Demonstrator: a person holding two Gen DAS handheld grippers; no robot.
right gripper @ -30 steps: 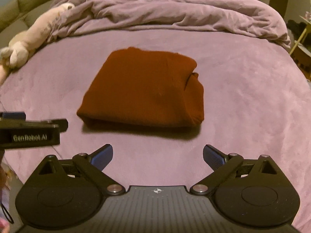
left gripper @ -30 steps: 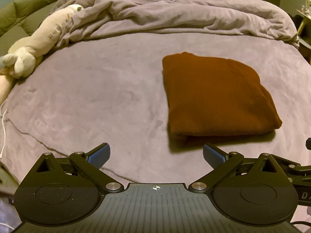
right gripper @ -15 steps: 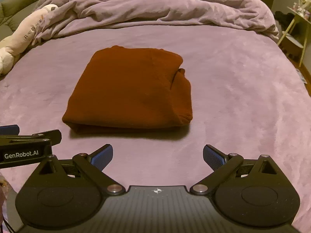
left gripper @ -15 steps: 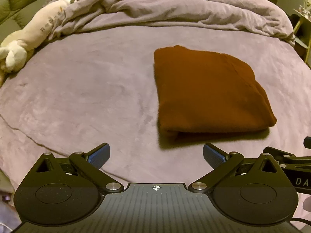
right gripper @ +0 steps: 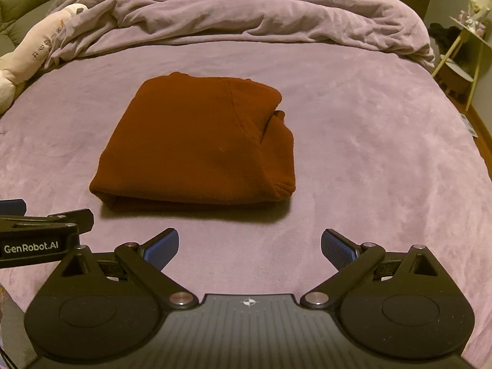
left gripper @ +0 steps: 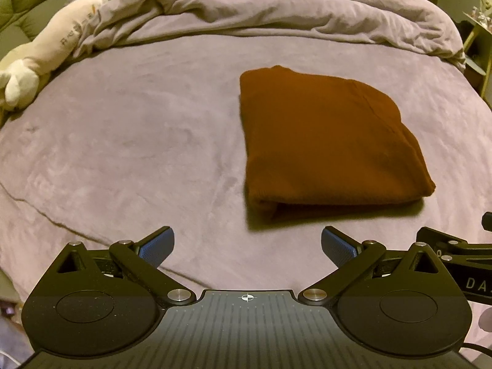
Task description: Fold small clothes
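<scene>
Two spread tools flank one thick, rounded, folded knit garment [right gripper: 196, 141].

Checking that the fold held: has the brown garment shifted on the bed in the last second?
No. The brown garment keeps its shape and the same gap to the rumpled duvet behind it. Only the cameras drifted.

The matte black left gripper [left gripper: 245, 246] carries blue textured pads [left gripper: 155, 246] and silver pivot screws. The matching black right gripper [right gripper: 249, 246] sees white "GenRobot.AI" lettering at nine o'clock.
</scene>
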